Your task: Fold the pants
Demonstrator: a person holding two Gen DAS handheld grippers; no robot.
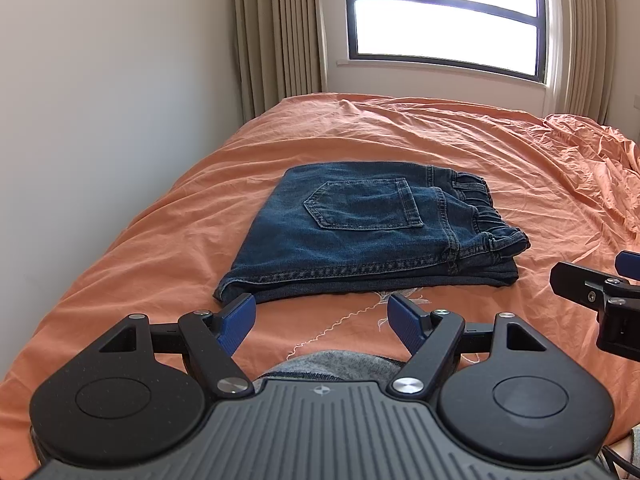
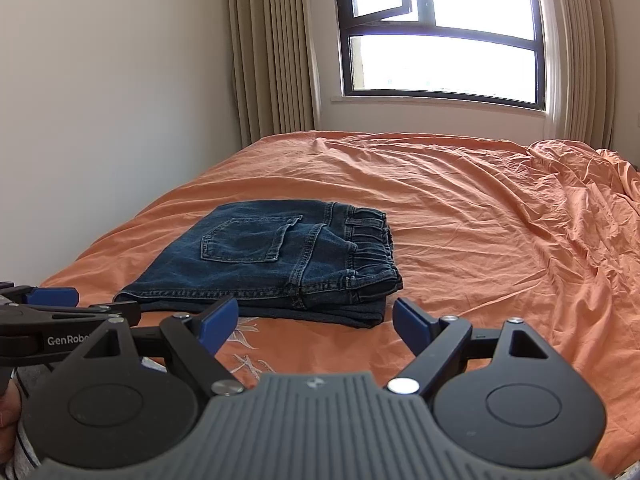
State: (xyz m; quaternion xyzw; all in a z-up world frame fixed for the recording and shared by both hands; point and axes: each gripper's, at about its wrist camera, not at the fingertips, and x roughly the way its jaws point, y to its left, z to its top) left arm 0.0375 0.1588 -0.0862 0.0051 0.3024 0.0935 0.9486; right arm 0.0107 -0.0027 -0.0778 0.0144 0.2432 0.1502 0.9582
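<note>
Dark blue jeans (image 1: 352,232) lie folded into a compact rectangle on the orange bedsheet (image 1: 500,168), back pocket up, elastic waistband to the right. They also show in the right wrist view (image 2: 272,260). My left gripper (image 1: 321,312) is open and empty, held just short of the jeans' near edge. My right gripper (image 2: 316,316) is open and empty, also just in front of the near edge, towards the waistband end. The right gripper shows at the right edge of the left wrist view (image 1: 600,292); the left one shows at the left edge of the right wrist view (image 2: 52,308).
A white wall (image 1: 100,120) runs along the bed's left side. Beige curtains (image 1: 276,32) and a window (image 1: 444,16) stand behind the bed. The sheet is bunched into wrinkles at the far right (image 2: 580,184). Embroidery marks the sheet near the grippers (image 2: 248,340).
</note>
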